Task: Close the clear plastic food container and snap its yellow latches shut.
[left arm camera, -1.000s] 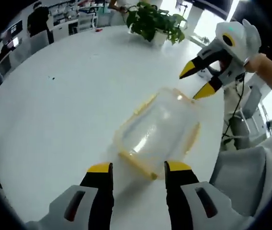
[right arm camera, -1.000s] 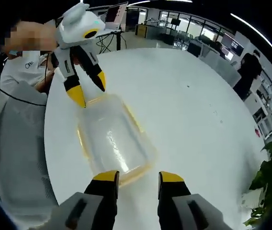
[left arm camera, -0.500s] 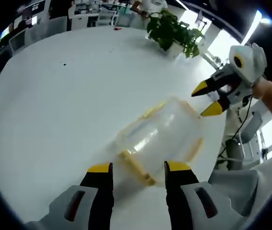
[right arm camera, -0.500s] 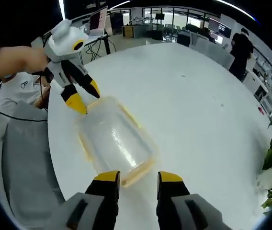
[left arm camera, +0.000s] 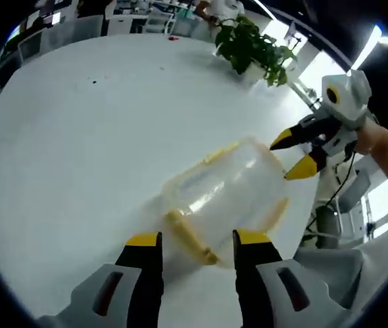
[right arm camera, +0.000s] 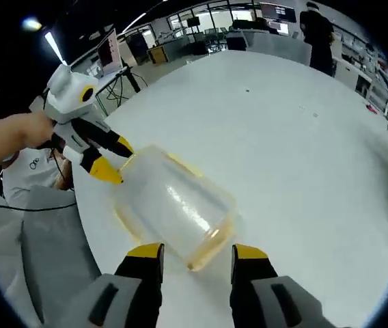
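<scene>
White desk [left arm camera: 64, 150] carries the box [left arm camera: 225, 195] mid-frame, both grippers [left arm camera: 192, 240] [right arm camera: 192, 253] flanking its ends, fingers spread; latching seems next, pressing each yellow latch [left arm camera: 188, 236] down.

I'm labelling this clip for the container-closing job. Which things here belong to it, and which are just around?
Part of the job:
clear container
yellow latches
left tool
right tool

Just around:
white table
potted plant
grey chair
</scene>
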